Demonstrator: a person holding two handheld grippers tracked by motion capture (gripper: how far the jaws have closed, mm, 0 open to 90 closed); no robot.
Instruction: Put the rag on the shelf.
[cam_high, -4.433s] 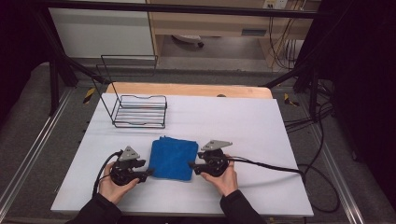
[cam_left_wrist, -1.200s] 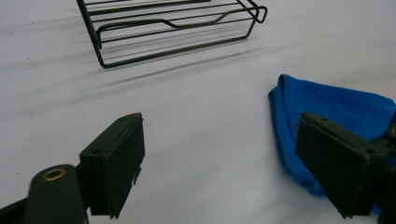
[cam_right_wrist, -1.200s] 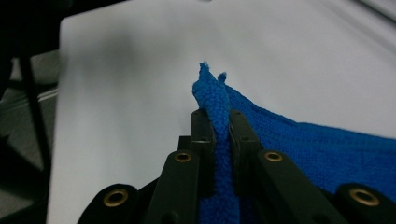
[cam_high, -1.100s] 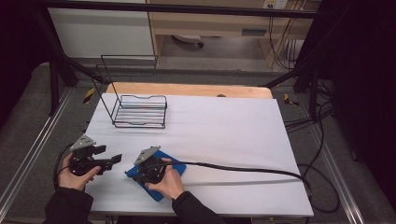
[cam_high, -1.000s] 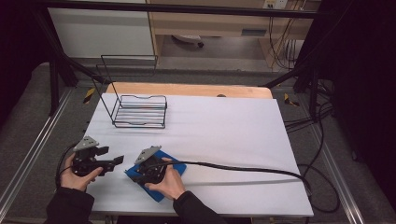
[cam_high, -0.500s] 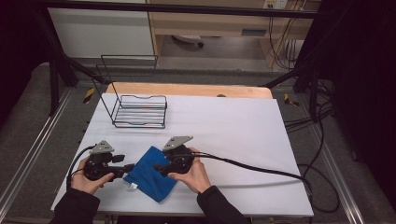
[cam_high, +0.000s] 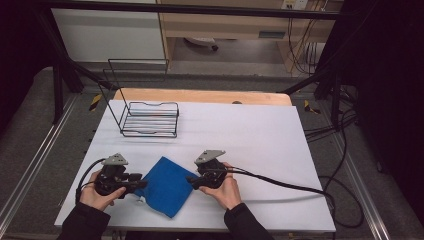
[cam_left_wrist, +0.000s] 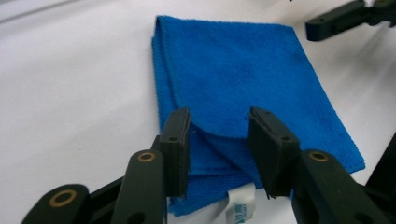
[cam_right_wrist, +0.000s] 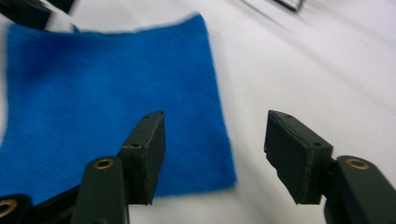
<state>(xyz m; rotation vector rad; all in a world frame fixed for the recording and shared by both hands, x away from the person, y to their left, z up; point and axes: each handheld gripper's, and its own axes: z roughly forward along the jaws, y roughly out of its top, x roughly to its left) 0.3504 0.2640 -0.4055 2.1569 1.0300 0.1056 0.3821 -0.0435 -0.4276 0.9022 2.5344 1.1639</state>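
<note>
A folded blue cloth (cam_high: 167, 186) lies flat near the white table's front edge, between my two grippers. The left gripper (cam_high: 142, 184) points at its left corner. In the left gripper view the jaws (cam_left_wrist: 219, 140) straddle a folded corner of the cloth (cam_left_wrist: 243, 79) beside its white label (cam_left_wrist: 240, 205); they have just been closing, and a gap remains on both sides. The right gripper (cam_high: 191, 180) is at the cloth's right edge. Its jaws (cam_right_wrist: 215, 154) have closed a little and stand apart, one over the cloth (cam_right_wrist: 107, 98), one over bare table.
A black wire basket (cam_high: 150, 119) stands at the back left of the table (cam_high: 250, 135). A wooden board (cam_high: 200, 96) runs along the far edge. The right gripper's cable (cam_high: 280, 182) trails off to the right. Metal frame rails flank the table.
The right gripper has come off the cloth and moved right to its edge. The left gripper has moved right up to the cloth's left corner. The cloth now lies spread wider.
</note>
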